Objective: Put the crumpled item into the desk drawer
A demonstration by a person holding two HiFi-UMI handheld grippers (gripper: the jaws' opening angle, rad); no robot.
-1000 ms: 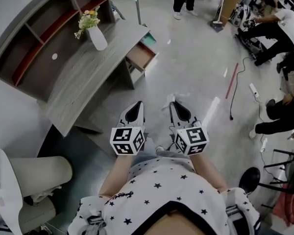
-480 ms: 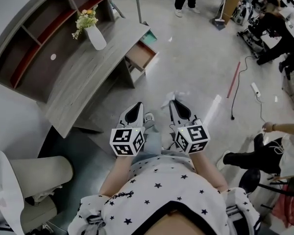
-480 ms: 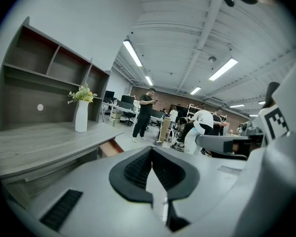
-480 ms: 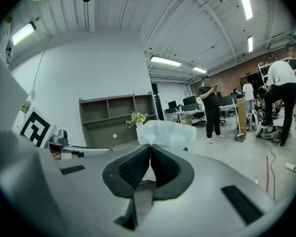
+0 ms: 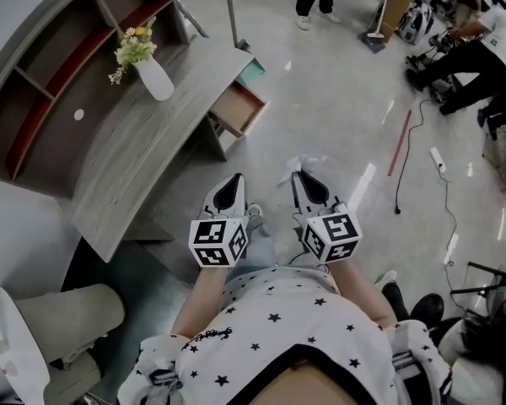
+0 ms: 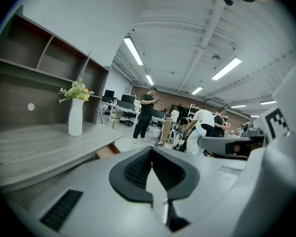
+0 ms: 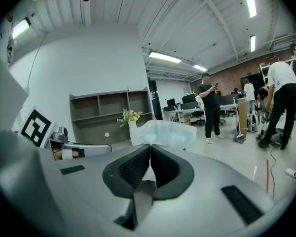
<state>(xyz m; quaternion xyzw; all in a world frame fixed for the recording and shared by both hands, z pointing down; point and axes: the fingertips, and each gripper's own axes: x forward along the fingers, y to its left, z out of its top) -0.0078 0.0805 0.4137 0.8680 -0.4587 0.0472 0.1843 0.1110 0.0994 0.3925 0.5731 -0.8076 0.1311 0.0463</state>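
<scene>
A crumpled translucent plastic item (image 7: 164, 133) sticks out past the tips of my right gripper (image 7: 149, 146), whose jaws are shut on it. In the head view the crumpled item (image 5: 303, 164) shows as a pale wad at the right gripper (image 5: 298, 178) tips, above the floor. My left gripper (image 5: 236, 179) is level beside it, and in its own view the left gripper (image 6: 151, 150) is shut with nothing in it. The grey desk (image 5: 143, 142) stands ahead on the left. Its drawer (image 5: 237, 108) is pulled open, and the drawer (image 6: 107, 151) also shows at the desk's end.
A white vase with flowers (image 5: 149, 72) stands on the desk, with a shelf unit (image 5: 59, 66) behind. A pale chair (image 5: 42, 319) is at lower left. A red rod (image 5: 399, 142), a cable and a power strip (image 5: 437, 159) lie on the floor at right. Several people stand beyond.
The view has shifted a little, so the desk and drawer sit slightly further left. Both grippers keep the same pose, the right still holding the item. People at the right have moved.
</scene>
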